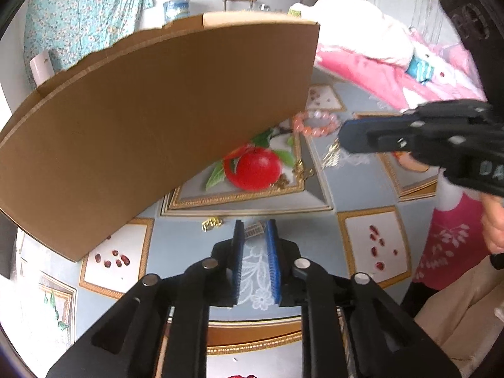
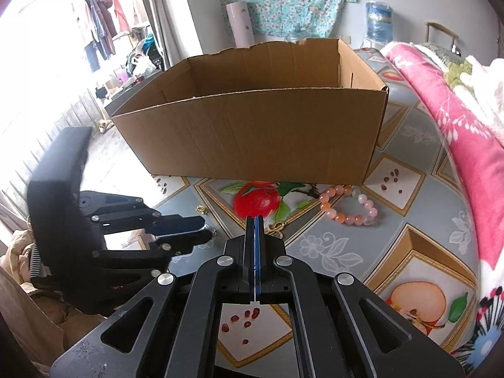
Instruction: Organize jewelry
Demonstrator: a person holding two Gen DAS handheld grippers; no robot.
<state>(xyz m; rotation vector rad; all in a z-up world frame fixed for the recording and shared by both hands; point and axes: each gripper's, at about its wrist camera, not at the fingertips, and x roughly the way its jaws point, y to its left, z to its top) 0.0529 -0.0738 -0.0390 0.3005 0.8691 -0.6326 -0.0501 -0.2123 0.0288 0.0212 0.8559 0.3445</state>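
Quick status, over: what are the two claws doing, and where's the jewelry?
Left gripper part open around a small silver piece. Right gripper shut, empty. Bead bracelet on the table beside the box. Nothing blocking.

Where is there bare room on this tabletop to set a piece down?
Free: the patterned cloth right of the pink bead bracelet, up to the pink blanket. Crowded: between the open cardboard box and both claws, where the gold trinkets lie.

Ahead of the jaws, a patterned tablecloth (image 2: 406, 220) is occupied by a cardboard box (image 2: 252, 132), bead bracelet (image 2: 348, 203) and gold trinkets (image 1: 212, 223).
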